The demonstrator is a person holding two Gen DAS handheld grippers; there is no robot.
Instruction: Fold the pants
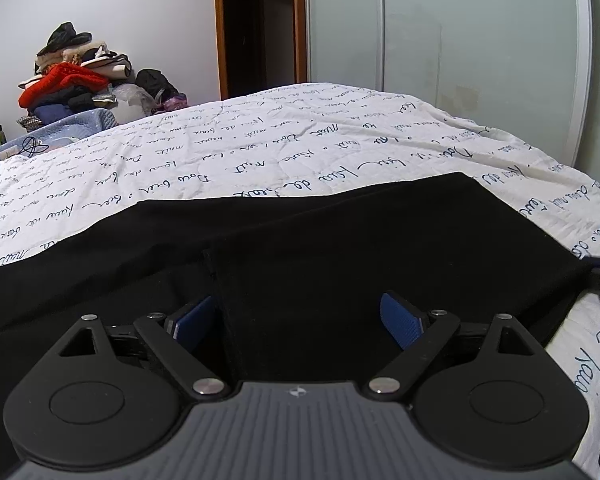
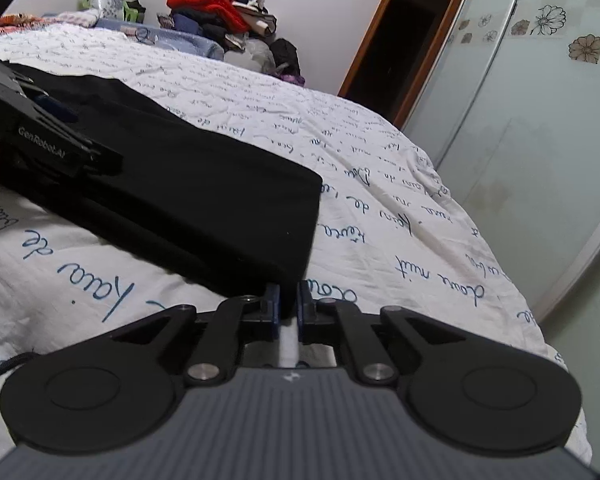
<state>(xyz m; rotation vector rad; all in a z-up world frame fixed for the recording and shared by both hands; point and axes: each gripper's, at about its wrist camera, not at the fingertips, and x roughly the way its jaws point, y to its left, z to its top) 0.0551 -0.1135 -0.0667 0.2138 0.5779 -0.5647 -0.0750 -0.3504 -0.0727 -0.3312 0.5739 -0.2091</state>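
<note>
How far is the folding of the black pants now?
Done: the pants lie flat on the bed cover, apparently already doubled lengthwise. In hand: the right gripper is shut on their near corner; the left gripper is open over the fabric. Left: the crosswise folds.

Pants (image 1: 300,240): black cloth, matt, smooth weave, no sheen. Bedspread (image 1: 260,140): white quilted cotton-like cloth, matt, lightly creased, printed with blue script. Left hand-held gripper (image 1: 296,320): matt black plastic arms, bright metal pivot pins, ribbed grey plastic body; pads (image 1: 400,320) blue, finely textured, rubber-like. Right hand-held gripper (image 2: 288,304): same finish. Wardrobe door (image 1: 480,40): frosted, semi-gloss panel with white frame. Door frame (image 1: 300,20): varnished brown wood. Wall (image 1: 100,0): matt white paint.
</note>
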